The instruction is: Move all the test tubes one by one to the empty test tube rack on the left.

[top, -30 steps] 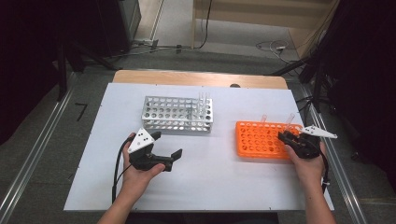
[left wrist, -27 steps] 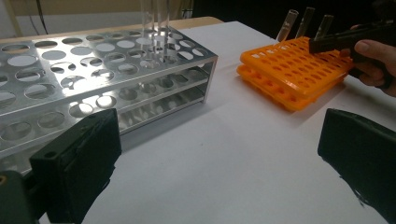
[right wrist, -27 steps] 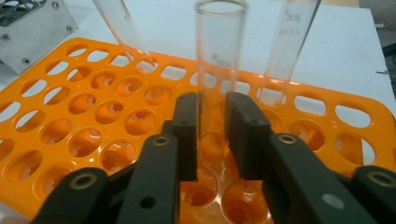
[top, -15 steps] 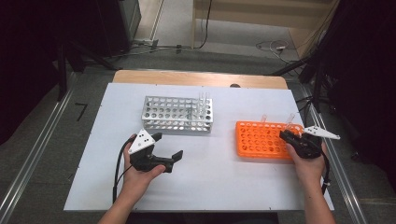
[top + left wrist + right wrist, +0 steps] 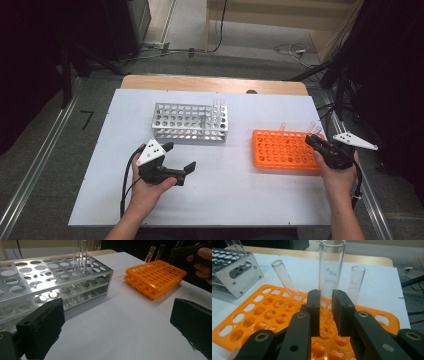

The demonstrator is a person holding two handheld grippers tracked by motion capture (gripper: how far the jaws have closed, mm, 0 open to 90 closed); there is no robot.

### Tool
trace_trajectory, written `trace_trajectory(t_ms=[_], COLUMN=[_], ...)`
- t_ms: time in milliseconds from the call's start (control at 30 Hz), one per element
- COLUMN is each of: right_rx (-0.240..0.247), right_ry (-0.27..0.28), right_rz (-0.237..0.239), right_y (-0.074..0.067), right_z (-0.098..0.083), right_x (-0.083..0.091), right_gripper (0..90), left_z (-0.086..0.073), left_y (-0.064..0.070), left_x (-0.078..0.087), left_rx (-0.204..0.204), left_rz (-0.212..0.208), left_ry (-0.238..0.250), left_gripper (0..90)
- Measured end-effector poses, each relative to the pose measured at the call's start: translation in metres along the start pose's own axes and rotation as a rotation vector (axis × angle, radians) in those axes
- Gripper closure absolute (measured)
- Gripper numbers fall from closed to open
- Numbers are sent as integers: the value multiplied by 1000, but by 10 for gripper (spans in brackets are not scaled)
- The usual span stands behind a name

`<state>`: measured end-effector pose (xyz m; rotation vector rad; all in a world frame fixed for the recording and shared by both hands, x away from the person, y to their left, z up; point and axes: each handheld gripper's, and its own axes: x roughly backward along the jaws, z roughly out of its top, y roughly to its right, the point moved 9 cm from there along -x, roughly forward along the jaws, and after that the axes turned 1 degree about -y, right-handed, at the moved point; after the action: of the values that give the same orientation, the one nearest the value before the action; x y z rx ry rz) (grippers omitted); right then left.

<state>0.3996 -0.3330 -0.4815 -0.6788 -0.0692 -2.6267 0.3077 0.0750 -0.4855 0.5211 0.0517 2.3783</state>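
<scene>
My right gripper (image 5: 326, 293) is shut on a clear glass test tube (image 5: 331, 270), held upright with its rounded bottom just above the holes of the orange rack (image 5: 264, 312). In the high view this gripper (image 5: 313, 141) hovers over the right end of the orange rack (image 5: 280, 150). Two more tubes stand in that rack, one leaning (image 5: 284, 277) and one upright (image 5: 355, 282). My left gripper (image 5: 179, 156) rests open on the white table, in front of the metal rack (image 5: 185, 122), its jaws wide apart with nothing between them.
The metal rack (image 5: 50, 272) holds a few glass tubes (image 5: 80, 252) at its far right corner. The white tabletop (image 5: 230, 190) spreads between the racks and the near edge. A rail and cables run along the table's right side.
My right hand has risen a little with the tube in its jaws. The left hand has kept still.
</scene>
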Motion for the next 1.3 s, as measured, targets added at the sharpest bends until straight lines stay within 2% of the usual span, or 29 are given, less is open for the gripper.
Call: trace_trajectory(t_ms=[200,400,600,900,1000,1300], right_rx=[13,35,53,115,129,169], right_ry=[20,33,39,20,13,-6], right_rz=[22,67,140,251,282,368], right_y=[-11,-31,-60,-112,-127,-164], right_z=[10,19,25,26,25,20], right_x=[7,11,12,5,4,1], right_gripper=[741,741,741,741,741,741], left_z=[1,3,4,6,6,8], left_y=[0,1,5,6,9,20], left_x=[1,3,4,6,5,2], left_rx=[-3,-3,-7,-5,-10,-23], left_rz=[-1,-4,-14,-17,-30,-63], left_ry=[3,9,12,16,14,6], left_gripper=[0,0,0,0,7,13])
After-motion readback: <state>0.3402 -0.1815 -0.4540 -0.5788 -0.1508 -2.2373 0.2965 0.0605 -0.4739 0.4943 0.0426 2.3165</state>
